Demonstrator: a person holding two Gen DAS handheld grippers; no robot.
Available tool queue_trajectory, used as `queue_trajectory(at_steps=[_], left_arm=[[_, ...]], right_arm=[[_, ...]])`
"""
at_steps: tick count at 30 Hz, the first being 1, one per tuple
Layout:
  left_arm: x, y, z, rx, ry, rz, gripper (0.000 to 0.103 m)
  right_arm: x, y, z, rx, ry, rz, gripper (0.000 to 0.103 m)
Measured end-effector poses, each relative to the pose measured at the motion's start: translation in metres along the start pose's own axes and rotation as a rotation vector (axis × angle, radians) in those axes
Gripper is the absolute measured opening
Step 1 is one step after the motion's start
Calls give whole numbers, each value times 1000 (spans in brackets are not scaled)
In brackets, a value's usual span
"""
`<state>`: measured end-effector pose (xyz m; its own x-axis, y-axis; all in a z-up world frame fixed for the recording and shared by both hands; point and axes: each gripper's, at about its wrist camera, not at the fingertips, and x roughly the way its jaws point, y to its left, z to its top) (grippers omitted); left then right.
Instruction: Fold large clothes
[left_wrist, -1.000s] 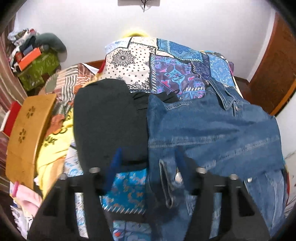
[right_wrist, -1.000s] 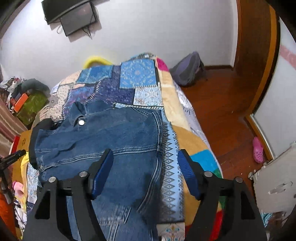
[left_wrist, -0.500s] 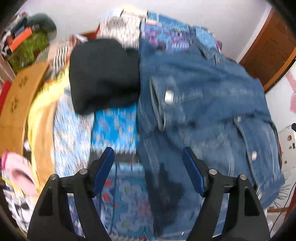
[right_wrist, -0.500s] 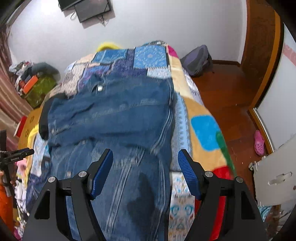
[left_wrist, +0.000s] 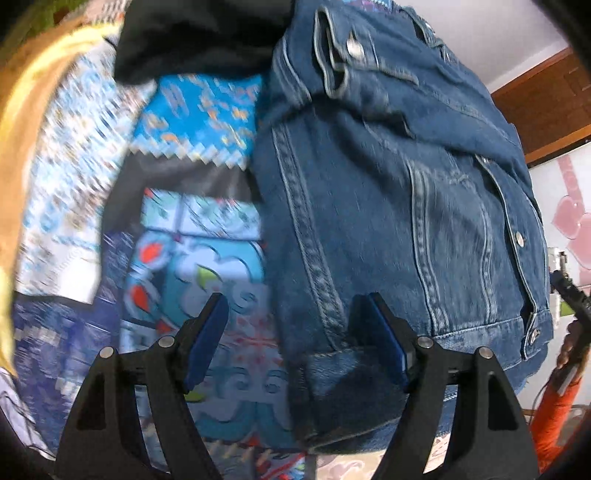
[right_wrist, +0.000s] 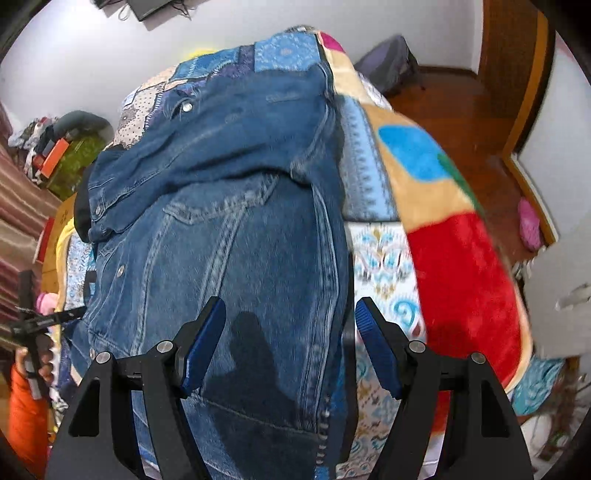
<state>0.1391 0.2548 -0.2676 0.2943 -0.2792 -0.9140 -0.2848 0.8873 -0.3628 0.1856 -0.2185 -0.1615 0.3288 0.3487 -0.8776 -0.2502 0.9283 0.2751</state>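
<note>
A blue denim jacket (left_wrist: 388, 192) lies on the patchwork bedspread (left_wrist: 184, 236), sleeves folded across its upper part. It also shows in the right wrist view (right_wrist: 236, 221). My left gripper (left_wrist: 295, 339) is open, low over the jacket's near left hem corner, whose edge runs between the fingers. My right gripper (right_wrist: 290, 339) is open, low over the jacket's near right hem; the jacket's right edge runs between its fingers. Nothing is held.
A black garment (left_wrist: 192, 40) lies beyond the jacket's left side. Yellow cloth (left_wrist: 33, 85) lies at the bed's left. The bedspread (right_wrist: 436, 206) drops to a wooden floor (right_wrist: 476, 122) on the right, with a grey bag (right_wrist: 391, 62) by the wall.
Both grippers have pulled back toward the near end of the bed and dropped lower over the jacket's hem. Both stayed open. The jacket has not moved.
</note>
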Motion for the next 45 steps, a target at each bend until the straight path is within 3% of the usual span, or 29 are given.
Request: queue_trajectory(at_steps=[7, 13, 17, 18, 20, 22, 25, 32, 37, 43, 45], left_arm=[[9, 1, -12, -69, -8, -80, 79], [4, -13, -23, -45, -10, -161, 79], [3, -25, -20, -26, -14, -157, 73], [2, -27, -21, -27, -18, -167, 67], [-4, -32, -20, -15, -33, -168, 56], [-19, -35, -5, 24, -71, -150, 29], [-41, -42, 4, 59, -148, -173, 19], [-102, -74, 34, 127, -322, -211, 16], [-133, -85, 76, 134, -431, -212, 15], [-133, -74, 145, 35, -542, -75, 15], [-122, -66, 168, 0, -549, -61, 15]], right_arm=[[12, -6, -16, 44, 38, 58, 69], [13, -5, -19, 62, 9, 92, 71], [13, 4, -18, 41, -10, 133, 46], [13, 5, -18, 40, -13, 142, 42], [12, 7, -16, 40, -23, 160, 22], [10, 8, -13, 34, -35, 177, 13], [0, 17, -4, 7, -80, 196, 10], [-28, 41, 42, -48, -211, 242, 9], [-32, 48, 86, -73, -282, 243, 7], [-9, 41, 147, -61, -346, 182, 7], [5, 31, 165, -33, -358, 148, 7]])
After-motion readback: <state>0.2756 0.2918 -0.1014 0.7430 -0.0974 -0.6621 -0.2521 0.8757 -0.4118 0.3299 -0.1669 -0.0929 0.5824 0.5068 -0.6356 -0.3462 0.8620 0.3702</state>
